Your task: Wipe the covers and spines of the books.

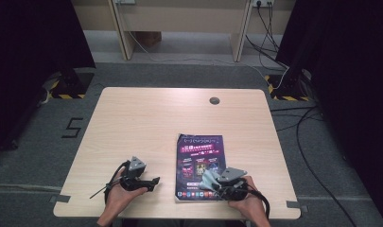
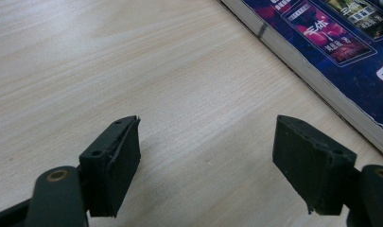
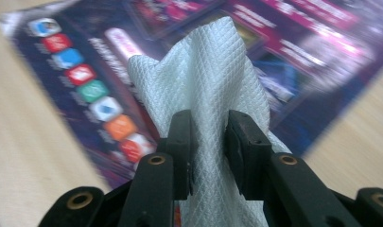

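Cloth (image 3: 203,71), white and quilted, sits pinched between the right tongs (image 3: 210,137) over the magazine's (image 1: 201,161) near edge; left tongs (image 2: 208,156) gape empty above the desk (image 1: 132,123), left of it.

The left gripper (image 2: 205,161) hangs low over a pale wooden table (image 2: 132,71), its two black jaws rising from the bottom edge and standing wide apart with bare wood grain between them. The left pad's (image 2: 114,163) inner face looks worn and chipped along its edge. At the upper right lies a thick magazine (image 2: 350,52), set at a slant, its cream page edges facing the gripper and its dark purple cover printed with small pink-toned picture panels. The right jaw sits near the magazine's edge without touching it.
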`<state>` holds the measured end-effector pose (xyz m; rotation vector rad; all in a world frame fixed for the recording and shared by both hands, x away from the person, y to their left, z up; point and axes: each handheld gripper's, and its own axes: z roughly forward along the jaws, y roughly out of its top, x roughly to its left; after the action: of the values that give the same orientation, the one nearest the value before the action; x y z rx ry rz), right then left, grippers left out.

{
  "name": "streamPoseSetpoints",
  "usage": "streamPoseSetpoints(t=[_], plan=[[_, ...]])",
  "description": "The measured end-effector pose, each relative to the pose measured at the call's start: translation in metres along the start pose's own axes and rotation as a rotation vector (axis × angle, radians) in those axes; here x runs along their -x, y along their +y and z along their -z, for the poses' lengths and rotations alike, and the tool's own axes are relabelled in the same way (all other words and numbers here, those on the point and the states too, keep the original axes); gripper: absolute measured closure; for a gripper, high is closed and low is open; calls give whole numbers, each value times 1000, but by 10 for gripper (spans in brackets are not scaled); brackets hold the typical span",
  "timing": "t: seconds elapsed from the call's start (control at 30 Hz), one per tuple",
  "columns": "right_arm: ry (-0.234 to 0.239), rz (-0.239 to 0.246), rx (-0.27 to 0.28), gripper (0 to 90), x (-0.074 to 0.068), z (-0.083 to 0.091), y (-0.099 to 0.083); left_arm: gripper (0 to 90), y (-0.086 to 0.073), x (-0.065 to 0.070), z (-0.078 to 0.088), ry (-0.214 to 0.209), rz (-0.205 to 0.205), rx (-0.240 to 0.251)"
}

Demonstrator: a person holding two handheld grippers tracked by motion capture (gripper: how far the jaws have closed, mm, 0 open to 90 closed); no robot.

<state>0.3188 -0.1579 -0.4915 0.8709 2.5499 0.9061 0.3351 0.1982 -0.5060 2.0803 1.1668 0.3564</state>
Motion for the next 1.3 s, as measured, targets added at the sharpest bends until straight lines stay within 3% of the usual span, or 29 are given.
streamPoseSetpoints(t=[0.17,0.3,0.47,0.6,0.73,0.83,1.0,1.23,1.3], plan=[[-42,-43,-2,707,15,4,-6,234,0,0,0,2,-2,0],[-39,-45,-8,708,15,5,-6,234,0,0,0,2,0,1],[19,-25,-9,709,5,6,-6,235,0,0,0,3,1,2],[77,17,-7,709,-10,7,-6,235,0,0,0,-3,10,1],[87,37,0,709,-19,8,-7,234,0,0,0,-2,6,0],[100,26,12,708,-18,9,-10,234,0,0,0,-3,10,0],[93,12,11,705,-15,10,-12,235,0,0,0,-3,13,2],[-14,-36,-11,706,3,18,-19,234,0,0,0,4,-3,1],[-13,-51,-18,708,7,20,-21,234,0,0,0,2,-2,1]])
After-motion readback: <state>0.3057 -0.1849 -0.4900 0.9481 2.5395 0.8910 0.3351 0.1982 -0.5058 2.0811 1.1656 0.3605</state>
